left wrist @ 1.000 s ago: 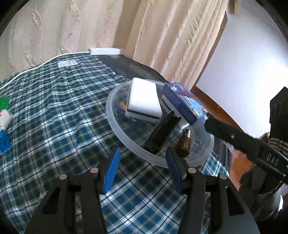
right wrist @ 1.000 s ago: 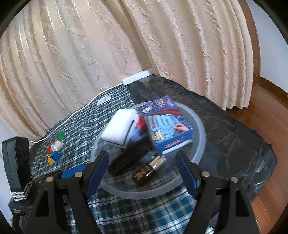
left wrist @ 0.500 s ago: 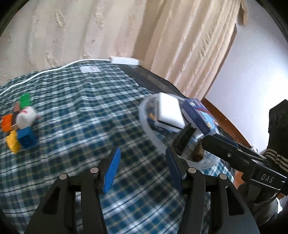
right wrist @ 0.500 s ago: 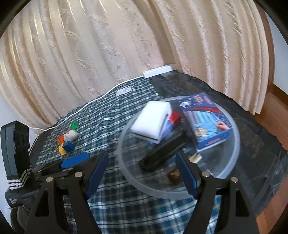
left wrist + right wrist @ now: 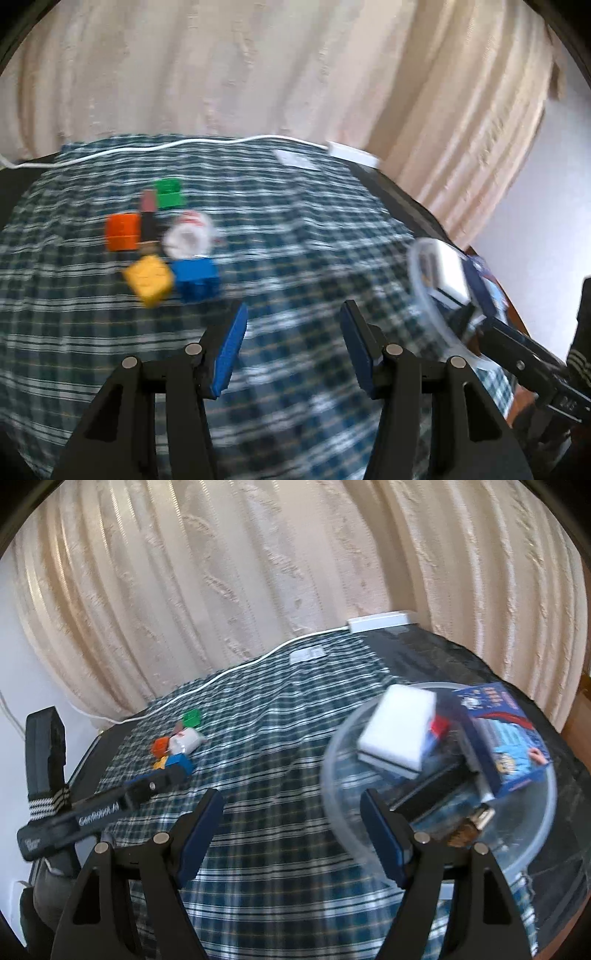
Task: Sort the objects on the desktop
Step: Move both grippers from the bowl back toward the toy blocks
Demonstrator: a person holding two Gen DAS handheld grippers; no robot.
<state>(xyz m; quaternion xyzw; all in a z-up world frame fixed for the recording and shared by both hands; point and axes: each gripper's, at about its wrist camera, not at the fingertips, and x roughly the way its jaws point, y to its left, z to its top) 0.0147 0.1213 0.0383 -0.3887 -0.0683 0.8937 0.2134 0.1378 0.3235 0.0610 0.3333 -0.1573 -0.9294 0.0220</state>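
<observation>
While both jaws are standing apart with nothing between them, the left hand-held gripper (image 5: 291, 328) is hanging over the plaid cloth (image 5: 295, 229) covering the table, just short of a cluster of loose pieces: a blue block (image 5: 195, 278), a yellow block (image 5: 149, 280), an orange block (image 5: 122, 232), a green block (image 5: 169, 193) and a small white roll (image 5: 189, 240), all lying toward the table's far left edge. The right hand-held gripper (image 5: 291, 821) is likewise gaping empty, beside the clear bowl (image 5: 334, 775) near the table's right edge, which is holding a white sponge (image 5: 397, 727), a blue box (image 5: 506, 734) and a black object (image 5: 432, 788).
</observation>
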